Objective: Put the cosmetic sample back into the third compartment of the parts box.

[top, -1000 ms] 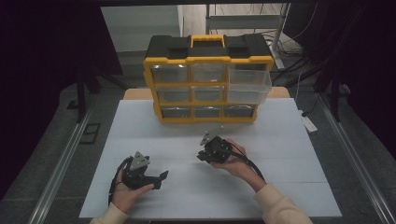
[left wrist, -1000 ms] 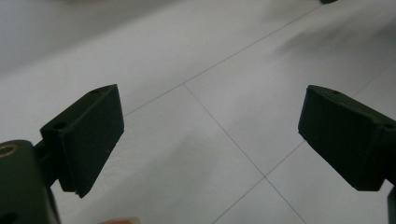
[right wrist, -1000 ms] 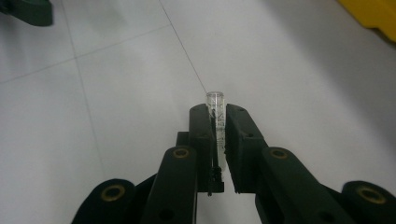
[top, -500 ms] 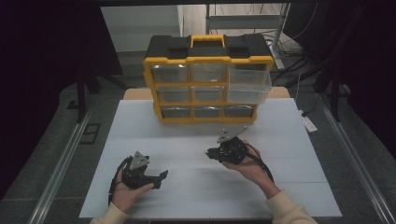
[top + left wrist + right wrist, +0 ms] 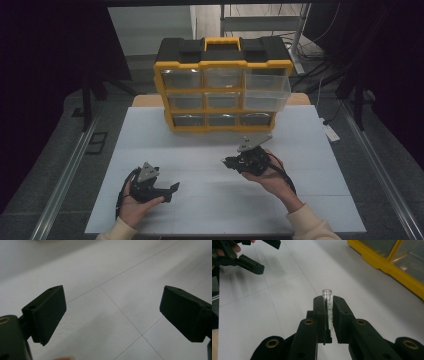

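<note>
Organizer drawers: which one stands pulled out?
The top-right drawer of the yellow organizer: its clear front juts forward past the frame, while the other eight sit flush.

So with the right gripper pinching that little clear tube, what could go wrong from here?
The right gripper holds the clear tube in a narrow pinch, with the rim standing just past the jaw tips; smooth glass or plastic could slip or tilt.

The organizer has one drawer pulled out at the right, at upper height. Coming in low could knock the tube against the yellow frame.

The left gripper is open and empty, so nothing backs up a drop.
</note>
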Available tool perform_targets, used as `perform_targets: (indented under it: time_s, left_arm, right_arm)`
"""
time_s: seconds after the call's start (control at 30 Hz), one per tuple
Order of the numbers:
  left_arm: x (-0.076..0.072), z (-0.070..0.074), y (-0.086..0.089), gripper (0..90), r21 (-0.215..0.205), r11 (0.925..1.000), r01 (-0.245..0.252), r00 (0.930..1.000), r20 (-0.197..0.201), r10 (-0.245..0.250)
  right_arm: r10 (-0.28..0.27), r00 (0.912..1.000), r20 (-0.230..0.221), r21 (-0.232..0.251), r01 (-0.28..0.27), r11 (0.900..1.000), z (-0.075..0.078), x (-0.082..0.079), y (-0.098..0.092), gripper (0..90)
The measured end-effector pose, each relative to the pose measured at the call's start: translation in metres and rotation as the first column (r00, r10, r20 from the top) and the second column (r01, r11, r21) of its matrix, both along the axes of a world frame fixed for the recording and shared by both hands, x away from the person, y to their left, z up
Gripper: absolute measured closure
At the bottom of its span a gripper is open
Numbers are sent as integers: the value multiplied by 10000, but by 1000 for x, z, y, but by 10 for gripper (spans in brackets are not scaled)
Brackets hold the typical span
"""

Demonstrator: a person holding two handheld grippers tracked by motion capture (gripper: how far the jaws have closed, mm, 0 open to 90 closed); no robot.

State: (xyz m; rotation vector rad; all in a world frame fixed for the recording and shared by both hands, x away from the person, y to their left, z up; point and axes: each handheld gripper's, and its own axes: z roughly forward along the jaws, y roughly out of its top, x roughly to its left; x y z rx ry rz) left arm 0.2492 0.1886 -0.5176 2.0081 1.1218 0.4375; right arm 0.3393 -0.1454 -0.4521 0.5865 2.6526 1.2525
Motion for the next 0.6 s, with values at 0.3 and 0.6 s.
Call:
perform_targets:
  time_s: [0.3, 0.6]
  left_arm:
    - [0, 0, 0, 74, 2, 10000, 0, 10000, 21, 0]
    - [0, 0, 1, 75, -14, 10000, -61, 10000, 51, 61]
  right_arm:
    - [-124, 9997, 231, 401, 114, 9991, 14, -2, -5, 817]
    - [-300, 9985, 468, 808, 261, 9964, 28, -5, -10, 816]
